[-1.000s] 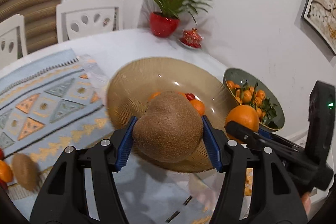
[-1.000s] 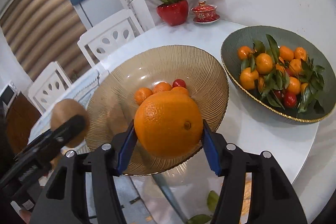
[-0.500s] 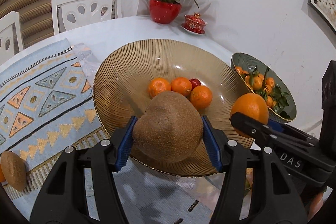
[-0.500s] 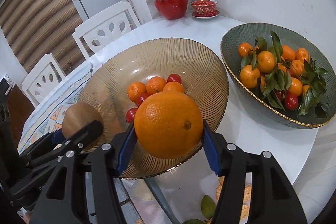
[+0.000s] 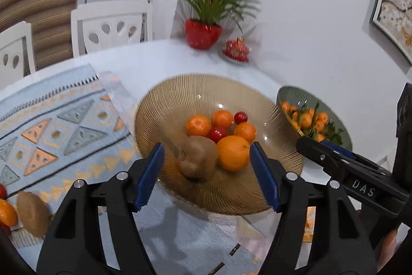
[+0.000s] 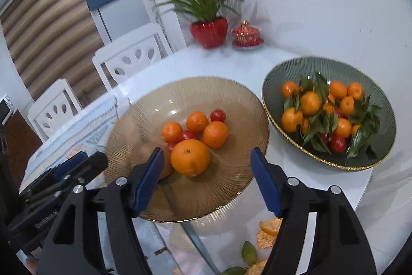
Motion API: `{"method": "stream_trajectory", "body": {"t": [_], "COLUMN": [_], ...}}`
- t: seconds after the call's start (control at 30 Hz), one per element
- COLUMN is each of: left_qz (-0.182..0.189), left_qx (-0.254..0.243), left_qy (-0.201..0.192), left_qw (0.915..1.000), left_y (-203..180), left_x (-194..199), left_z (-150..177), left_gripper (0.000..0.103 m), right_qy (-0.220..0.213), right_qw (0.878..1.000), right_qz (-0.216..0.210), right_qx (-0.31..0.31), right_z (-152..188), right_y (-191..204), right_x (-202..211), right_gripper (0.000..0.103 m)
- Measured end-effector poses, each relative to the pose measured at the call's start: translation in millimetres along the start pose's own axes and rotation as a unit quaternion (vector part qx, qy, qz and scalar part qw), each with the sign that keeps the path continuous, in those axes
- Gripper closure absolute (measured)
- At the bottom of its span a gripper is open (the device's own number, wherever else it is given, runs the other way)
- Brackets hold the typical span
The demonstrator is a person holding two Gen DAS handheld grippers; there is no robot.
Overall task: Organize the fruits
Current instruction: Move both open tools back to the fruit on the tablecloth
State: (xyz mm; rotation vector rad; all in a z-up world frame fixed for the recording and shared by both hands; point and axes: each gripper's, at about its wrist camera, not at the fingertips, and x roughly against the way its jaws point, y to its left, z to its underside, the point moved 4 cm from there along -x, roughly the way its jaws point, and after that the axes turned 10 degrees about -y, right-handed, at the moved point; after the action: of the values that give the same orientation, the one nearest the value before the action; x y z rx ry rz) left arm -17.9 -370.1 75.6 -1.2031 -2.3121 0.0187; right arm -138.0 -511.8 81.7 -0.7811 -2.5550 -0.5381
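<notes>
A ribbed amber glass bowl (image 5: 159, 105) (image 6: 231, 99) holds a brown kiwi (image 5: 198, 159), a large orange (image 5: 233, 152) (image 6: 190, 157), several small tangerines (image 5: 198, 125) and red cherry tomatoes (image 5: 217, 133). My left gripper (image 5: 207, 174) hangs open over the bowl's near side, with the kiwi and orange lying below its spread fingers. The right gripper (image 6: 206, 179) is open too, nothing between its blue pads, above the orange. In the right wrist view the kiwi is mostly hidden behind the left finger. Another kiwi (image 5: 33, 213) and a tangerine (image 5: 6, 213) lie on the patterned mat at far left.
A green bowl (image 6: 332, 68) of leafy tangerines stands right of the amber one. A red potted plant (image 6: 209, 30) and a red lidded cup (image 6: 247, 36) stand at the table's back. White chairs (image 5: 110, 25) ring the far side. Peel scraps (image 6: 269, 231) lie near the front edge.
Both grippers have opened: the kiwi left my left gripper and the orange left my right one, and both fruits now lie in the amber bowl. Both grippers pulled back slightly.
</notes>
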Motion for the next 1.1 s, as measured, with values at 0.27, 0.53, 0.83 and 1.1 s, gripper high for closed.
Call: {"method": "stream_trajectory", "body": {"t": [0.27, 0.53, 0.83, 1.1], "left_qz": [-0.009, -0.028, -0.099, -0.189], "left_qx": [0.004, 0.016, 0.023, 0.105], "left_qy": [-0.054, -0.116, -0.172, -0.160], "left_qw": [0.9985, 0.9927, 0.9798, 0.9630], "left_y": [11.9, 38.2, 100.2, 210.7], "left_x": [57.7, 134.8, 231.2, 274.7], "left_z": [-22.6, -41.5, -42.2, -15.8], "left_gripper": [0.033, 0.030, 0.021, 0.022], "right_qy": [-0.028, -0.045, -0.030, 0.030], "right_qw": [0.999, 0.995, 0.985, 0.972], "right_qz": [-0.037, -0.081, -0.147, -0.198], "right_qx": [0.010, 0.029, 0.080, 0.125], "right_z": [-13.4, -14.8, 7.8, 54.4], "right_y": [29.4, 75.9, 158.8, 235.4], "right_x": [29.9, 54.9, 59.7, 34.7], "right_gripper": [0.034, 0.033, 0.033, 0.035]}}
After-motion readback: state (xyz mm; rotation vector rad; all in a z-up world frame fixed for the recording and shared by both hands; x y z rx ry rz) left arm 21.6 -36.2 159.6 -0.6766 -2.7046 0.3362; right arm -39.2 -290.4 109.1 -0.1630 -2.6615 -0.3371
